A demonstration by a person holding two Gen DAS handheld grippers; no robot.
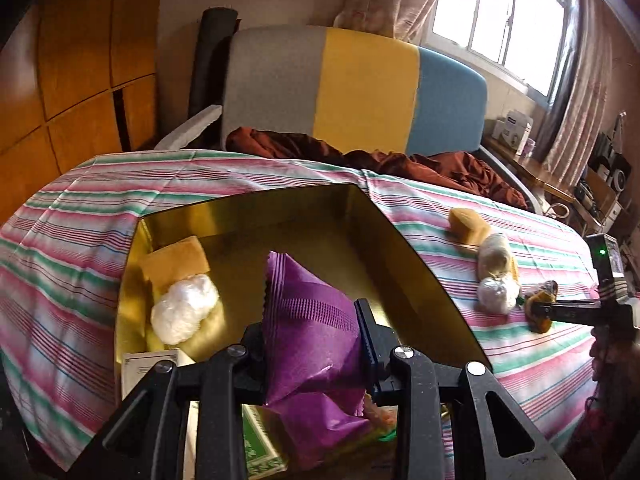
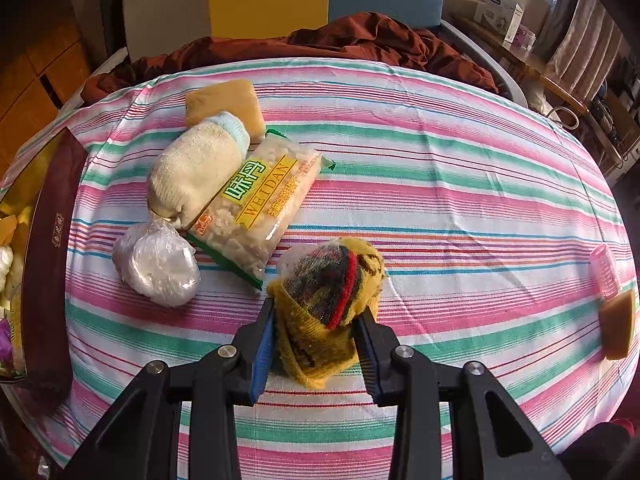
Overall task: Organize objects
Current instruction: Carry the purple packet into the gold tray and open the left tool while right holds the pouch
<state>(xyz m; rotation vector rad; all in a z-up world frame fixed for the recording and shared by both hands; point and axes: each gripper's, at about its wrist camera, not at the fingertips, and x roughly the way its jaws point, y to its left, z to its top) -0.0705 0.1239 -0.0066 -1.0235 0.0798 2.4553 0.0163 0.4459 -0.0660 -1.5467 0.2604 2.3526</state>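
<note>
My left gripper [image 1: 314,320] is shut on a purple foil packet [image 1: 312,320], held over a gold-lined box [image 1: 256,208] on the striped cloth. Inside that box lie a tan pad [image 1: 176,264], a white plastic-wrapped ball [image 1: 184,312] and a green-and-white carton [image 1: 260,452]. My right gripper [image 2: 318,312] is shut on a yellow patterned sock bundle [image 2: 332,292] resting on the cloth. To its left lie a snack bag marked WEIDAN [image 2: 260,208], a cream sock roll [image 2: 196,168], a clear-wrapped ball [image 2: 160,268] and a tan pad [image 2: 224,104]. The right gripper [image 1: 560,312] also shows in the left wrist view.
The box's dark maroon wall [image 2: 48,264] stands at the left edge of the right wrist view. A pink hair roller [image 2: 606,272] and a tan block [image 2: 620,324] lie at the cloth's right edge. A maroon blanket [image 2: 360,40] and a grey, yellow and blue headboard [image 1: 360,92] lie beyond.
</note>
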